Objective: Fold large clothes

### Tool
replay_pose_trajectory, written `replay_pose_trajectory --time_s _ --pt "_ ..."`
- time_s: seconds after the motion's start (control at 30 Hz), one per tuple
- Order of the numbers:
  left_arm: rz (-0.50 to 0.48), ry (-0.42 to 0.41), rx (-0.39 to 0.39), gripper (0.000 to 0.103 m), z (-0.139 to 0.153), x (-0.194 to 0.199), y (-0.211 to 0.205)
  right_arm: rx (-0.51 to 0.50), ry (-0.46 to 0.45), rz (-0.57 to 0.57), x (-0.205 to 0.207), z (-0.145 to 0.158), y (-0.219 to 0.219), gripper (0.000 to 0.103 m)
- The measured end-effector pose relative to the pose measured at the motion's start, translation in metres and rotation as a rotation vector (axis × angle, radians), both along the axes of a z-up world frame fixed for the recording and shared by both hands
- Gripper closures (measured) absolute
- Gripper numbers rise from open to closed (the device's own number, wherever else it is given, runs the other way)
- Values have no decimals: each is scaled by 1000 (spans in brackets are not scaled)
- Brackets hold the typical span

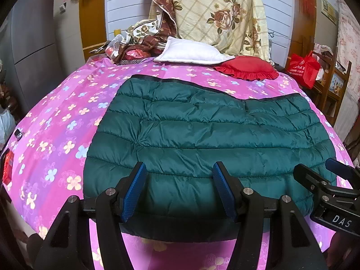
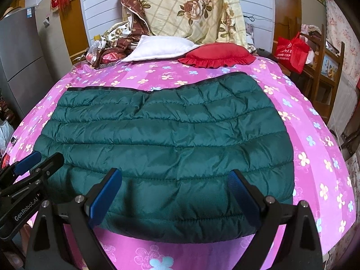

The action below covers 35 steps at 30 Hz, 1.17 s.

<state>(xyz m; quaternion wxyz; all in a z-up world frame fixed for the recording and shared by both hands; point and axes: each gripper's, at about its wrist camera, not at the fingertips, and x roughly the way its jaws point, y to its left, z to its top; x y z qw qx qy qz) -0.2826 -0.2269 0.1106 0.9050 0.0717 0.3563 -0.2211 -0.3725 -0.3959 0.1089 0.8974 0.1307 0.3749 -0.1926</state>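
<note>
The green quilted jacket (image 1: 202, 135) lies flat, already doubled, on the pink flowered bedspread (image 1: 56, 123), and the left gripper (image 1: 180, 191) and right gripper (image 2: 175, 195) hover spread-fingered over its near edge, seemingly ready to pinch it for another fold.

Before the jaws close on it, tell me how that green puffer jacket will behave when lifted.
The green puffer jacket will probably flop and sag: it lies limp and creased on the floral bedsheet. Its puffed quilting suggests it is light for its size. The shiny shell may be slippery.
</note>
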Motion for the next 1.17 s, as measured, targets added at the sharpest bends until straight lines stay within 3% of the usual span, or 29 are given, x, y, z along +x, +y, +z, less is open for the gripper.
replay_pose_trajectory --time_s 1.17 --pt "-16 23 -20 62 -7 10 3 18 21 13 9 -4 -5 6"
